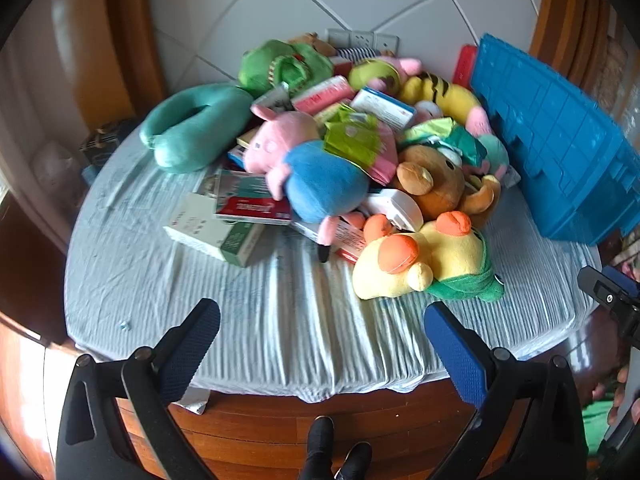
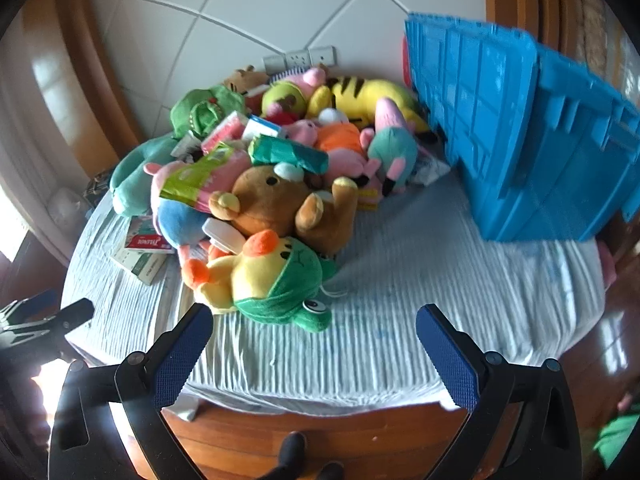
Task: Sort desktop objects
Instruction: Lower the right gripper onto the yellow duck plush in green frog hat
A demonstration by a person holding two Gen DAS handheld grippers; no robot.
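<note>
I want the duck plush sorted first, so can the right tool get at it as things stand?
Probably yes. The right tool is open, the duck plush lies at the pile's near edge, nothing on top.

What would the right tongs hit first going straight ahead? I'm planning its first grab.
Probably the yellow duck plush in its green frog hood, nearest the open right tongs; depth is unclear, so possibly bare tablecloth.

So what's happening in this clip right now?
Nothing is being handled yet. Both the left gripper and right gripper hover open and empty over the near edge of the cloth-covered table. Ahead sits an unsorted heap of plush toys and small boxes, the yellow duck plush nearest. A blue crate stands at the right.
</note>
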